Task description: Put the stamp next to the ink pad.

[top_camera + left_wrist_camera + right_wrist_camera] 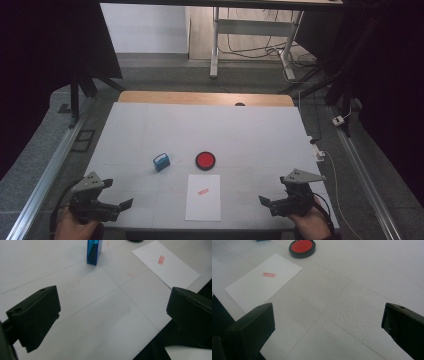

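both grippers (107,197) (280,192) hover, jaws apart

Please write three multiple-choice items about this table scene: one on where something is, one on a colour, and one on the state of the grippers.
1. Where does the blue stamp stand?
A. on the paper sheet
B. left of the red ink pad
C. between the jaws of a gripper

2. What colour is the mark printed on the paper sheet?
A. red
B. green
C. black

3. How are the left gripper and the right gripper?
A. both shut on the stamp
B. one open, one shut
C. both open and holding nothing

Answers:
1 B: the high view shows it beside the red ink pad, on the bare table.
2 A: the small imprint is red.
3 C: in each gripper view the jaws stand wide apart.
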`<state>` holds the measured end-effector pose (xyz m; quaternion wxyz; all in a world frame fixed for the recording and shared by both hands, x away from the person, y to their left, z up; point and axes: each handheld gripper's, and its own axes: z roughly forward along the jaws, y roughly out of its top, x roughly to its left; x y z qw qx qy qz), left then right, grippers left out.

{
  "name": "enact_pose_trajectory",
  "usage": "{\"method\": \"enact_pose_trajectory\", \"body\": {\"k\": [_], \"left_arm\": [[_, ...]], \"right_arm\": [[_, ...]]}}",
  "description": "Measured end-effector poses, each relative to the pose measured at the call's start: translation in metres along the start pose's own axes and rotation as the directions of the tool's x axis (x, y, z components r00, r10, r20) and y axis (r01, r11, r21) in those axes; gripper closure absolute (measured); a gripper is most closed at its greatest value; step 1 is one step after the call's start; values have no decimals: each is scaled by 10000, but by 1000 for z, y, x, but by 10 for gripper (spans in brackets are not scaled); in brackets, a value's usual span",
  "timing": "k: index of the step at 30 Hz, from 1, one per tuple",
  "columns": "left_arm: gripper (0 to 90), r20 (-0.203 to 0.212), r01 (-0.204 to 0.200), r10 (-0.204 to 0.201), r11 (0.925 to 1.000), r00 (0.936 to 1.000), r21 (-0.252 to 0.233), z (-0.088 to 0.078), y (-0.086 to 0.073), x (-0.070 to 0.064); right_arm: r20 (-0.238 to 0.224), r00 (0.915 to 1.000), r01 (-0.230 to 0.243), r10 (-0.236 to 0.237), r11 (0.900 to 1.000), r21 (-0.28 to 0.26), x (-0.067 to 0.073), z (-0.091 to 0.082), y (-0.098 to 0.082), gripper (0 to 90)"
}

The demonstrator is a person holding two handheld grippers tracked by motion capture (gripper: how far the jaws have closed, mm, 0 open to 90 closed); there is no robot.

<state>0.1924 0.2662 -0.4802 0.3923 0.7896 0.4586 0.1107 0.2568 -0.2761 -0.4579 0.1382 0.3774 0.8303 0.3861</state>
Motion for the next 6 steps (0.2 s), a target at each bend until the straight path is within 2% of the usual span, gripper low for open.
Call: {"method": "enact_pose_trajectory", "body": {"k": [6], "left_arm": [[0,55,121,-122,9998,9999,158,2,1,1]], "right_arm": [[52,9999,141,-141,9998,149,1,2,0,0]]}}
